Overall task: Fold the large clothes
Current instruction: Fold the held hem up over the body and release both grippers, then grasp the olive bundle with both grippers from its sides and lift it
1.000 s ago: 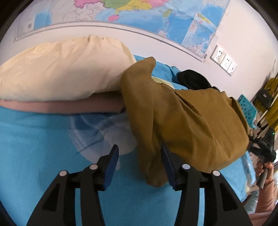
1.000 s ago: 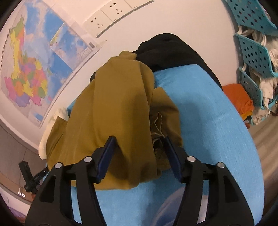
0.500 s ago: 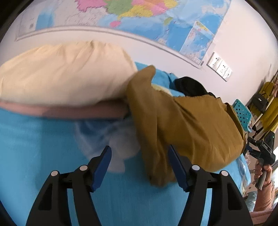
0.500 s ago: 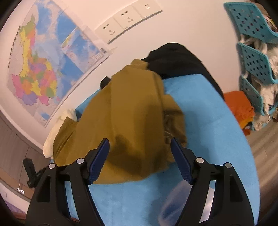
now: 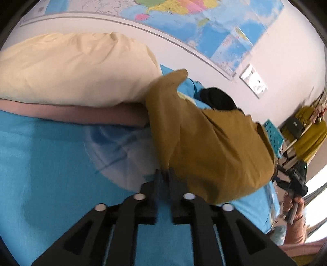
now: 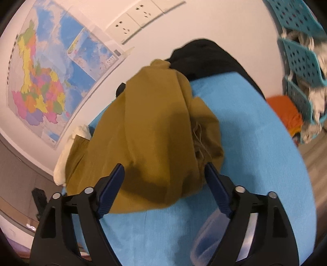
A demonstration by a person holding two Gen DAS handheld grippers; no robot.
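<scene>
Garment (image 5: pixel 204 147) bunched on bed (image 5: pixel 40 163) | left gripper (image 5: pixel 163 176) pinched at hem, grip unclear | right gripper (image 6: pixel 163 178) wide open, empty | rack bins (image 6: pixel 300 61) hold blurred cloth

One mustard garment (image 6: pixel 155 131), one black garment (image 6: pixel 206 57), one cream pillow (image 5: pixel 71 67), one wall map (image 6: pixel 53 67), three wall sockets (image 6: pixel 141 17)

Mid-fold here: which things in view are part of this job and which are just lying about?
Job: mustard garment; blue bed sheet under it; left hand-held gripper shut at its edge; right hand-held gripper open.
Lying about: cream pillow; black garment; orange cloth; teal baskets.
</scene>
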